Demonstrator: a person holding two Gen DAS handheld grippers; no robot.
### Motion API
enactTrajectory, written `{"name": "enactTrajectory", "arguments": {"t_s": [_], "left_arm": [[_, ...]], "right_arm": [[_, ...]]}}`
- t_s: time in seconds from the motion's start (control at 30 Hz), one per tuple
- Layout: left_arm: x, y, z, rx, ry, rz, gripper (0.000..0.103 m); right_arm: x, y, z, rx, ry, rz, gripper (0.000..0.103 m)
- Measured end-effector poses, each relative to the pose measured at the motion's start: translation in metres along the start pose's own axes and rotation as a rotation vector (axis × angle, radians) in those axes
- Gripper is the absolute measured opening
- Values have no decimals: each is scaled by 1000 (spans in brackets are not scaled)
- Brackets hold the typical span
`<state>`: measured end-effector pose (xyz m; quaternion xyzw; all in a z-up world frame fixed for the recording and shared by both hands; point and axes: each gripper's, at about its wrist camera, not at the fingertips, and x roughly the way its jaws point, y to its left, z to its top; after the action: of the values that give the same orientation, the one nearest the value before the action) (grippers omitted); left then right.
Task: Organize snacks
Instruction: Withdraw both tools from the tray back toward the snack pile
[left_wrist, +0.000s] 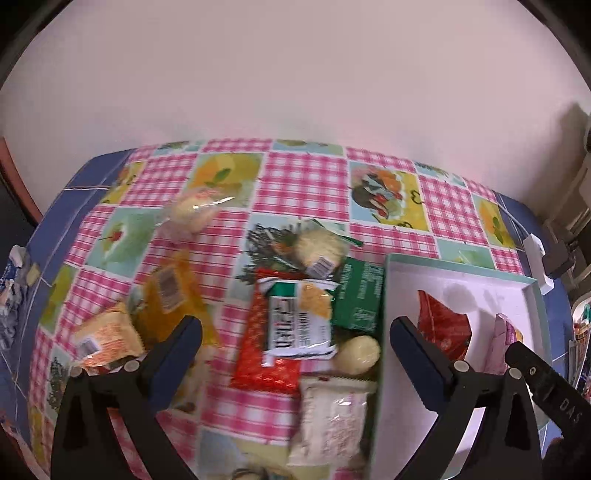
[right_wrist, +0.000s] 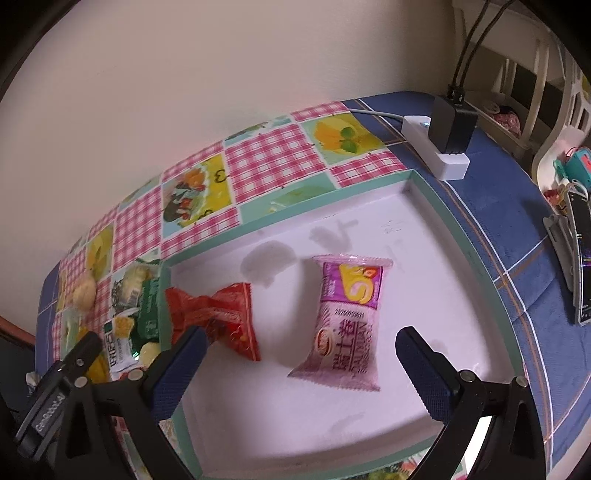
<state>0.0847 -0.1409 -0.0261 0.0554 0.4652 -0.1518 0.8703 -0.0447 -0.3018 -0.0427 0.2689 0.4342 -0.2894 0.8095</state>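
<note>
Two snacks lie inside the tray (right_wrist: 476, 236): a red packet (right_wrist: 221, 314) near its left wall and a pink packet (right_wrist: 347, 325) mid-floor. Left of the tray, more snacks form a heap (left_wrist: 295, 317). The left gripper (left_wrist: 295, 343) hangs over that heap, the right gripper (right_wrist: 301, 350) over the tray, both spread wide and holding nothing.

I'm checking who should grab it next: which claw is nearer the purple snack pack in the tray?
Right. The right claw hangs open right over the purple snack pack in the tray. The left claw is open over the snack pile beside the tray.
</note>
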Motion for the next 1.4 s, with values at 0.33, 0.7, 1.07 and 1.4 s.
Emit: {"name": "enactTrajectory", "arguments": {"t_s": [0.33, 0.7, 1.07, 1.4], "left_arm": [[-30, 57, -23, -73, 6, 22, 101], [-50, 111, -43, -163, 6, 76, 101], [-49, 176, -48, -321, 26, 122, 101], [-17, 190, -53, -365, 144, 120, 101]], "right_arm": [[-30, 28, -16, -70, -55, 86, 103], [-41, 61, -31, -128, -61, 113, 102], [-30, 121, -47, -247, -13, 175, 101], [3, 157, -74, -348, 130, 209, 95]]}}
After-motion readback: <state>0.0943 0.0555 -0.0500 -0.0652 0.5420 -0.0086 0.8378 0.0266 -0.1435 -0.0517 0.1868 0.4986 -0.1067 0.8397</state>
